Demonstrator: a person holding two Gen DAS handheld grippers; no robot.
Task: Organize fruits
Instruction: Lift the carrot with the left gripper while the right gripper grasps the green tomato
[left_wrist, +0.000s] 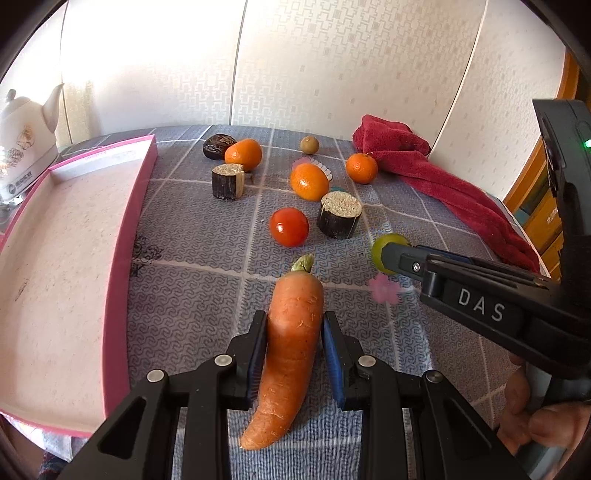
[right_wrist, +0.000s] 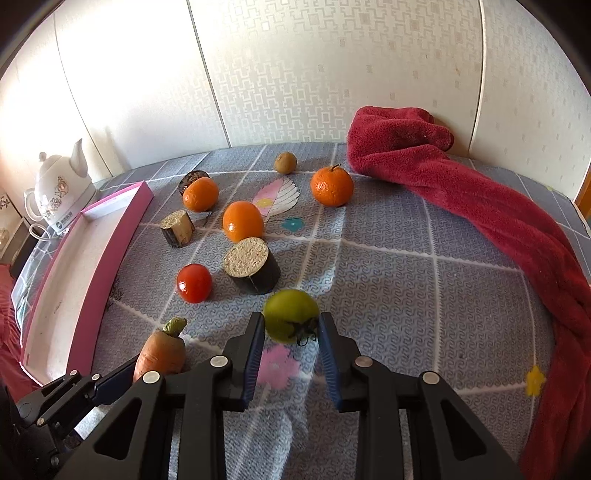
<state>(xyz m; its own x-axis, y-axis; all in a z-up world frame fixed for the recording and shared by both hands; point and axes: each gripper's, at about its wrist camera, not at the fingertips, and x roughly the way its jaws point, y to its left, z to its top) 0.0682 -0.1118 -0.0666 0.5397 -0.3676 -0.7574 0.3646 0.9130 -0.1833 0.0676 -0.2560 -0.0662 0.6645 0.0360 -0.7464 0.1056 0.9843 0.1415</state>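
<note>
Orange carrot (left_wrist: 291, 347) fills the left jaws' grip; only the right view shows jaws clasping green fruit (right_wrist: 291, 315).

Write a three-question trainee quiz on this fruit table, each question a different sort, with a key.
1. True or false: the left gripper has its fingers around the carrot.
2. Multiple choice: what sits between the fingers of the right gripper? A) the red tomato B) the green fruit C) an orange
3. Fill in: the pink tray lies to the ____ of the carrot in the left wrist view.

Key: 1 true; 2 B, the green fruit, not the red tomato; 3 left.
</note>
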